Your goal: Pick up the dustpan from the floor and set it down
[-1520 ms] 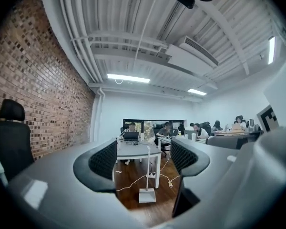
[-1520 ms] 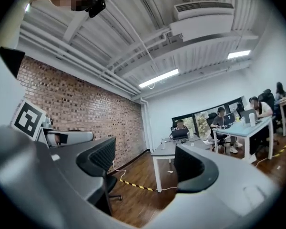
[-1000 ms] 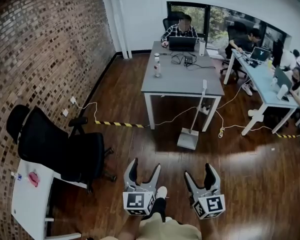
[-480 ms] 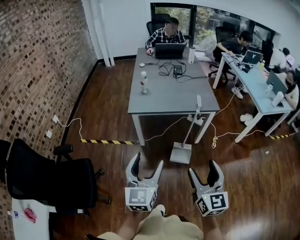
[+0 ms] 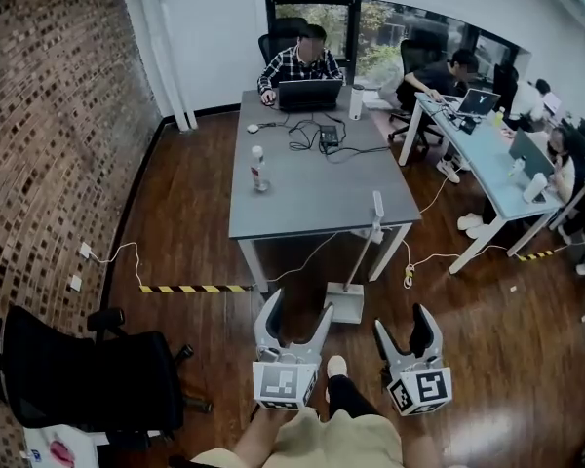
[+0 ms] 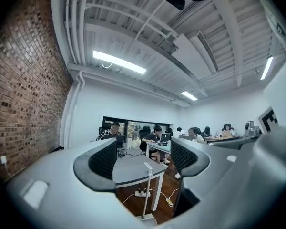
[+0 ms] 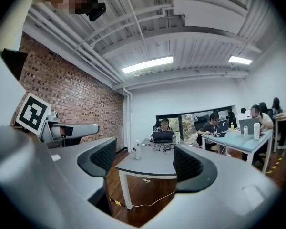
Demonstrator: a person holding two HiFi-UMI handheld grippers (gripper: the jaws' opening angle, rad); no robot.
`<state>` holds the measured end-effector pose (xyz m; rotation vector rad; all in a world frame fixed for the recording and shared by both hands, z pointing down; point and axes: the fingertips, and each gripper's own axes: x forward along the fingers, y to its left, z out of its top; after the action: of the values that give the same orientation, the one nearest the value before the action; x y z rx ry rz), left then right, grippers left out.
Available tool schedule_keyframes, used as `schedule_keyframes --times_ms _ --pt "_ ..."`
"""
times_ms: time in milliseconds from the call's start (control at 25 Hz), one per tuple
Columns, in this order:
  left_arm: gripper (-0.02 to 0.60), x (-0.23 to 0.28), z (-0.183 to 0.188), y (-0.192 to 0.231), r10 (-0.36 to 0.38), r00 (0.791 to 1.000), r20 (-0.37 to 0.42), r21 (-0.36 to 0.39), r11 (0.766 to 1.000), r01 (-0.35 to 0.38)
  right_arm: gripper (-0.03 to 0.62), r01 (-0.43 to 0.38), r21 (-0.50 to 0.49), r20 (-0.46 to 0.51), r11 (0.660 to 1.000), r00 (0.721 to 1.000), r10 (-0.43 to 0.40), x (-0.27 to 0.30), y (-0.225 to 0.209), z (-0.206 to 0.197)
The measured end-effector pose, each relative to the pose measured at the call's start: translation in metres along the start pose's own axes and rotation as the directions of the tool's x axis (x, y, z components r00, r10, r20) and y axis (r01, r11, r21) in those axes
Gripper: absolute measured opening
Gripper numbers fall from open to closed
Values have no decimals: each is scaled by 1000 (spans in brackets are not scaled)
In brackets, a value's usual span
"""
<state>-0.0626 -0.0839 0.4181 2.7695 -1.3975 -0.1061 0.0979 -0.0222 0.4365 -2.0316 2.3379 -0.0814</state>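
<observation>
A grey dustpan (image 5: 345, 302) stands on the wooden floor by the near edge of the grey desk (image 5: 302, 198), its long pale handle (image 5: 364, 243) leaning up to the desk's corner. In the left gripper view that handle (image 6: 147, 191) rises between the jaws, farther off. My left gripper (image 5: 293, 312) is open just left of the pan, holding nothing. My right gripper (image 5: 404, 326) is open to the pan's right, also with nothing in it. In the right gripper view the right gripper (image 7: 145, 160) looks at the desk (image 7: 150, 166); the pan is out of that view.
A person works at a laptop (image 5: 309, 93) at the desk's far end; a bottle (image 5: 258, 167) stands on it. More people sit at the right desk (image 5: 487, 159). A black office chair (image 5: 83, 378) is at the lower left. Cables (image 5: 419, 261) and striped tape (image 5: 195, 288) lie on the floor.
I have walked towards the desk: the dustpan and desk are closer and lower in the head view, and the black chair has slid to the lower left. Both grippers stay open.
</observation>
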Motion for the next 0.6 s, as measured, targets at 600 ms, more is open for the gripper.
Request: schedule_keyframes --times_ms 600 --pt "319 143 5 104 246 969 -11 99 965 -244 365 -234 46 35 971 972 233 219 -46 4"
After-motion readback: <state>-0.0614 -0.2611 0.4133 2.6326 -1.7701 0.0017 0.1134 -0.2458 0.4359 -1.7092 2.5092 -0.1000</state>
